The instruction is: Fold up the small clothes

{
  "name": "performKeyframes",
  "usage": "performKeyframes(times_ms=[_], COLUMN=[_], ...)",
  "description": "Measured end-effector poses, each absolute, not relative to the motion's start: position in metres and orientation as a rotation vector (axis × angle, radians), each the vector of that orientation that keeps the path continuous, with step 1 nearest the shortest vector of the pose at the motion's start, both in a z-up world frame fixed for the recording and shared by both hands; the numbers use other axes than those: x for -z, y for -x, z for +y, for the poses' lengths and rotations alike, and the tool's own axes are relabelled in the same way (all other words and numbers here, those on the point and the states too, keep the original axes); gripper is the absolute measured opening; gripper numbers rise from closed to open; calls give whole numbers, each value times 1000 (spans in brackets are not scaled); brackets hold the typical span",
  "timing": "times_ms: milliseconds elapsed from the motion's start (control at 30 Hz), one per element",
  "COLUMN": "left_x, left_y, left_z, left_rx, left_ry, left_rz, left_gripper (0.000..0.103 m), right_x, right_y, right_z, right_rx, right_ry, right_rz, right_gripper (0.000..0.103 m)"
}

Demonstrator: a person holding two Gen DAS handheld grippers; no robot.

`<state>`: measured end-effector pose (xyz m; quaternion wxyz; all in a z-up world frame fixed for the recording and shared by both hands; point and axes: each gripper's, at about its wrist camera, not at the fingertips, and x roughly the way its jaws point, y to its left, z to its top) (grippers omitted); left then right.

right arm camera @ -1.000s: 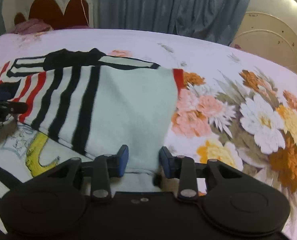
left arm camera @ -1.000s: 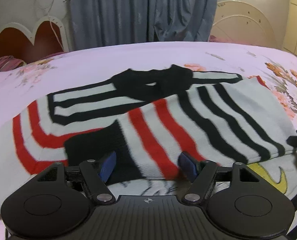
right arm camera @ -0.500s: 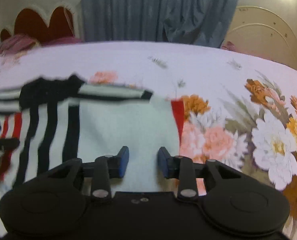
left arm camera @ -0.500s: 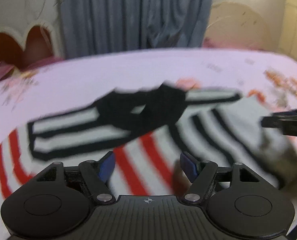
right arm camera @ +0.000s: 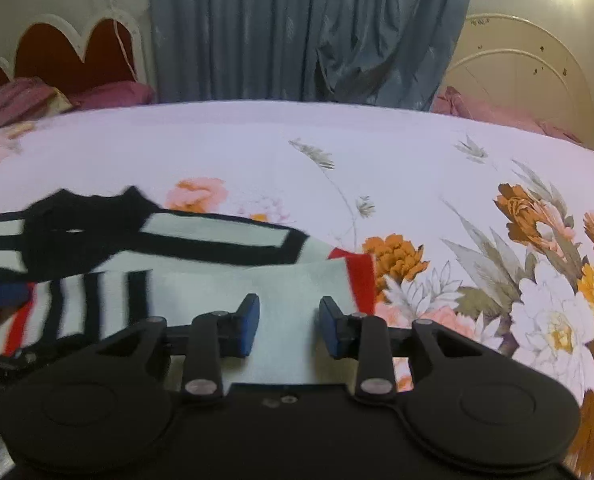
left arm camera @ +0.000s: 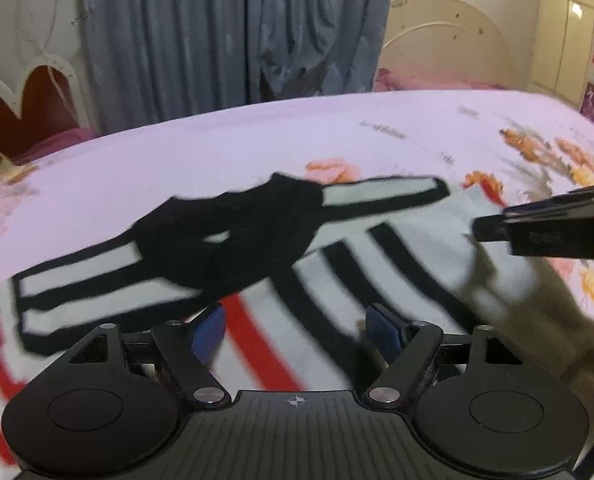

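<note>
1. Striped knit sweater (left arm camera: 281, 292) lies flat on the floral bedsheet (right arm camera: 377, 152), just ahead of and under both sets of fingers.
2. We judge it light, soft and floppy; it'll sag and drag, not slip.
3. Best hold, we'd say: the hem edge or the red cuff (right arm camera: 361, 280), right of the right fingertips.
4. Left gripper (left arm camera: 297, 330): jaws wide and opening, cloth beneath, nothing pinched.
5. Right gripper (right arm camera: 289, 326): jaws narrow, opening, pale cloth between but not clamped.
6. No readable brand or writing.
</note>
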<state>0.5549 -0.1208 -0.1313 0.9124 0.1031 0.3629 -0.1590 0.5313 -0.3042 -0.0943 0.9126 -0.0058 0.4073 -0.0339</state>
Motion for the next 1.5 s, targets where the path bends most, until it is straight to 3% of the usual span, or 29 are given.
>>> performKeyframes(times_ms=[300,867,1000,1133,1233,1267,1333,1400,1500], left_x=[141,145,146,135,123,120,112,111,114], left_y=[-518,-519,-524,-513,-480,-468,-441,-420,-388], left_z=[-97,-100,-99,-77,-30,-12,38,87,168], left_rx=[281,213,176,143,87,58,-22,-102,-244], left_ry=[-240,-234,-230,-137,-56,-36,34,92,193], left_rz=[791,804,830,835,761,739,685,676,647], left_gripper=[78,89,100,100,100,99,85,78,69], right_x=[92,107,107,100,85,80,73,69,66], right_y=[-464,-453,-454,-454,-438,-431,-422,-417,-416], right_z=[-282,-277,-276,-280,-290,-295,-300,-296,-272], right_rx=[97,97,85,71,78,78,64,45,15], right_ry=[31,95,108,98,24,-25,-123,-212,-266], right_rz=[865,859,866,869,820,816,802,800,794], right_gripper=[42,43,44,44,53,52,49,39,33])
